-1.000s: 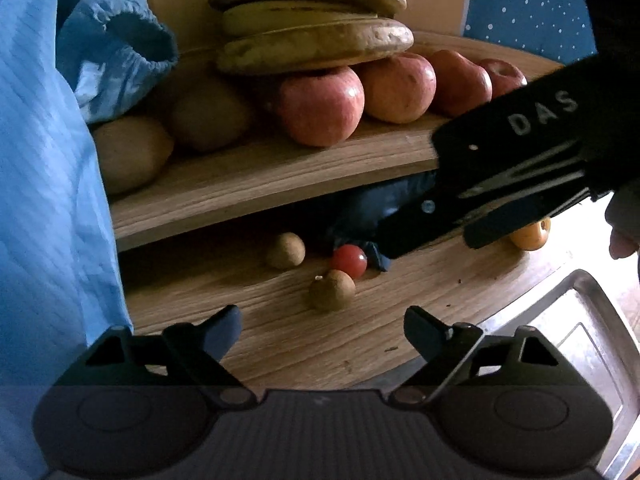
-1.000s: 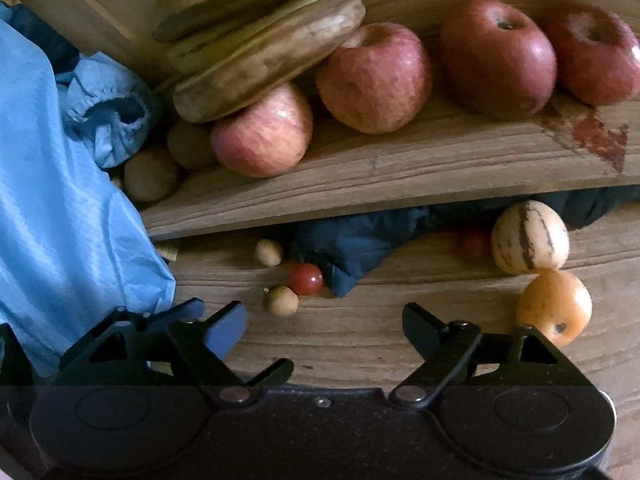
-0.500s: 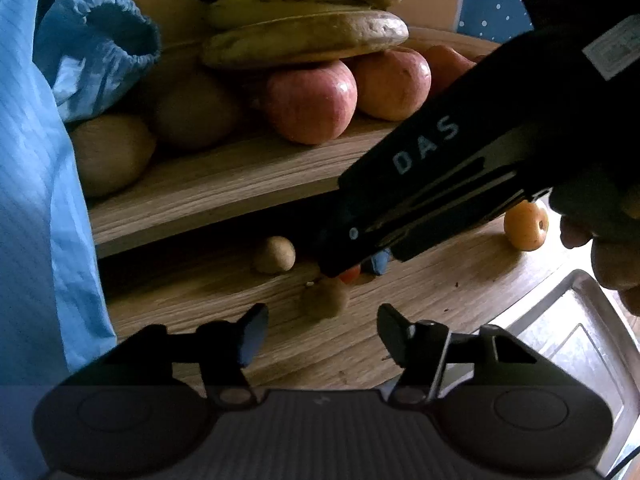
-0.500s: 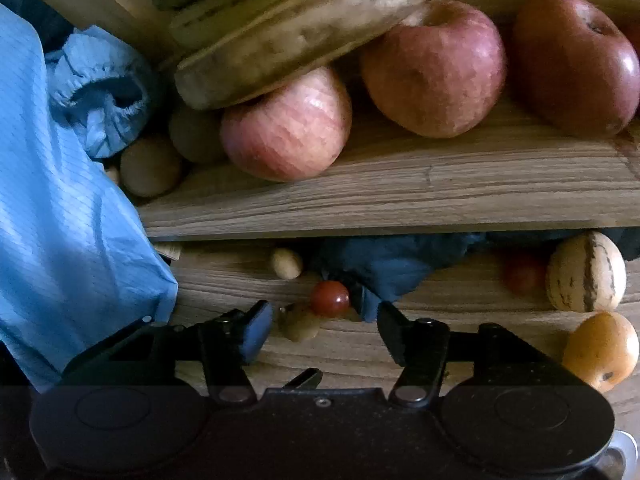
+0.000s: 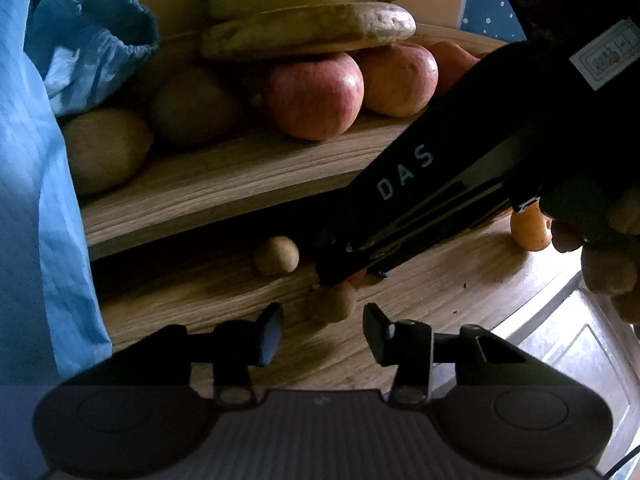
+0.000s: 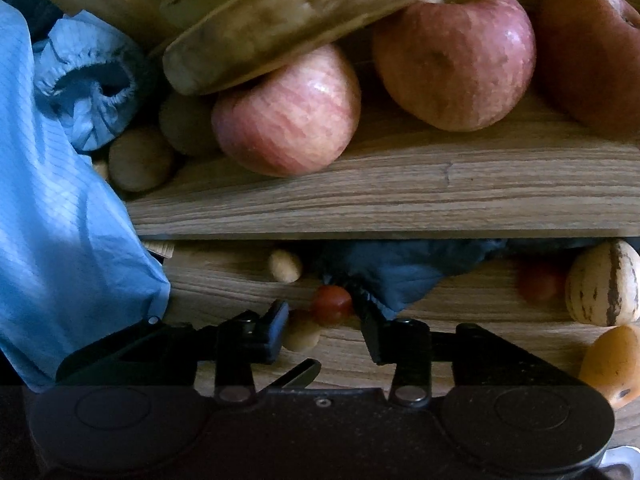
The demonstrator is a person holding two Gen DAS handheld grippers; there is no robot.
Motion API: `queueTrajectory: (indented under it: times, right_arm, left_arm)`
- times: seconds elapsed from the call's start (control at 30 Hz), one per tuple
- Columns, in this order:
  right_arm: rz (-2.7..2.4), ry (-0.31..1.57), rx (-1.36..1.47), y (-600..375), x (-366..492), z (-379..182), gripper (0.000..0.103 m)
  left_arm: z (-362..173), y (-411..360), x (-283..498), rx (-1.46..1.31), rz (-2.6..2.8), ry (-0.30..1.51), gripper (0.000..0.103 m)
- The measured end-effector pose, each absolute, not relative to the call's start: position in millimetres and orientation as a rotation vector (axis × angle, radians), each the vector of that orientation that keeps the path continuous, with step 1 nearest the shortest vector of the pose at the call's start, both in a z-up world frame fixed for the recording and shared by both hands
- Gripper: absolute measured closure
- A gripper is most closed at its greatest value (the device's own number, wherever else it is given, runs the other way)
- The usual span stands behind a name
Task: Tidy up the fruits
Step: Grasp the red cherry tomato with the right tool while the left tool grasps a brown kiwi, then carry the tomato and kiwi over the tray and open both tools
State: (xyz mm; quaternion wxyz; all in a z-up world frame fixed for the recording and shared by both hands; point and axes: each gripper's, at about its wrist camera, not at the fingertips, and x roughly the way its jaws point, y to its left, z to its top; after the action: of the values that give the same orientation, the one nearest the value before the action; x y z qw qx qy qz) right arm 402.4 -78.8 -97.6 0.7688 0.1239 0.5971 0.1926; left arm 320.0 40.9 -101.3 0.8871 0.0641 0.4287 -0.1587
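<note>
On the lower wooden shelf [image 6: 460, 344] lie a cherry tomato [image 6: 331, 305], a small brown round fruit [image 6: 301, 334] beside it, and another brown fruit [image 6: 285, 266] further back. My right gripper [image 6: 323, 330] is open, its fingers either side of the tomato and the brown fruit. In the left wrist view the right gripper's black body [image 5: 420, 200] reaches down over the tomato, mostly hiding it. My left gripper [image 5: 320, 332] is open and empty just in front of the brown fruit [image 5: 330, 301].
The upper shelf [image 5: 224, 184] holds apples [image 5: 316, 100], bananas [image 5: 308, 28] and brown fruits [image 5: 104, 148]. A blue sleeve [image 5: 36, 200] fills the left. A dark cloth [image 6: 400, 272], a striped squash [image 6: 604, 284] and an orange fruit [image 6: 612, 364] lie on the lower shelf. A metal tray [image 5: 568, 352] sits right.
My right gripper has moved forward and left down to the tomato and narrowed its fingers. My left gripper has moved closer to the brown fruit and also narrowed.
</note>
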Motion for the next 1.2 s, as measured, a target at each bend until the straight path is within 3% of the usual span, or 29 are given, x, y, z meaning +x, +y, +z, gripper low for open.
queueTrajectory:
  times: [0.43,0.57,1.2]
  right_arm:
    - [0.418,1.295,0.228,-70.5,405.8,-96.5,0.070]
    - [0.413,1.295,0.236,-76.2,407.0,-96.2,0.079]
    - [0.402,1.243,0.289,-93.9,393.7,-83.0,0.080]
  left_arm:
    - [-104.9,47.1,327.4,0.078,-0.351,0.908,0.065]
    - [-104.5,46.9,327.1,0.076,-0.359,0.905,0.071]
    - [-93.0,47.1,314.3,0.060,-0.335,0.909,0.071]
